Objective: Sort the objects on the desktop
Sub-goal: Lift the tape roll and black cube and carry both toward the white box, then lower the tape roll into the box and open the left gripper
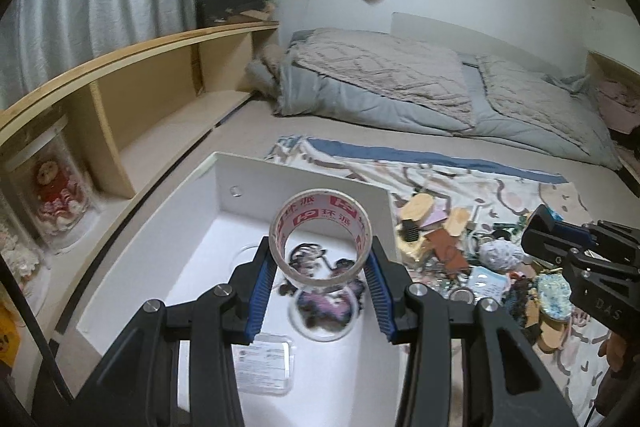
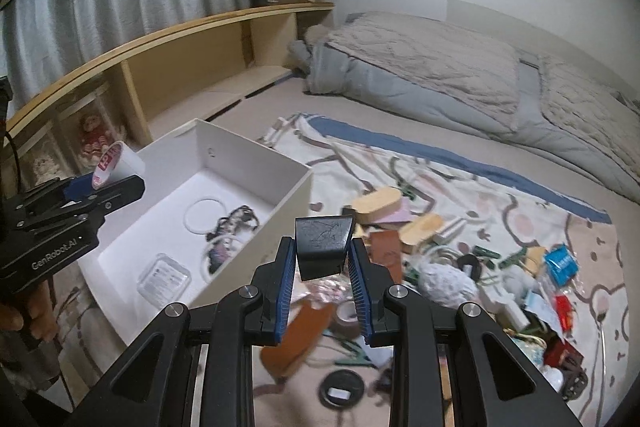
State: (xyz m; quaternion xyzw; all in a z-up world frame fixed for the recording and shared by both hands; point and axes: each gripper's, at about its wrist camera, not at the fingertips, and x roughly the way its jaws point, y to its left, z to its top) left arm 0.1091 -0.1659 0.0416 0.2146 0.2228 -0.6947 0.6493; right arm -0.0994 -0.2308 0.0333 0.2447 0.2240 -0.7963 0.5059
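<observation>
The left gripper (image 1: 320, 267) clasps a roll of tape (image 1: 320, 237) between its blue pads, above the white box (image 1: 304, 183) just ahead. The right gripper (image 2: 322, 263) clamps a black block (image 2: 322, 247), beside the box's near corner, over the cluttered pile (image 2: 460, 267) on the patterned cloth (image 2: 500, 195).

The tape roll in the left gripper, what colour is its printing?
Red printing on the whitish tape roll; the left wrist view shows it best.
</observation>
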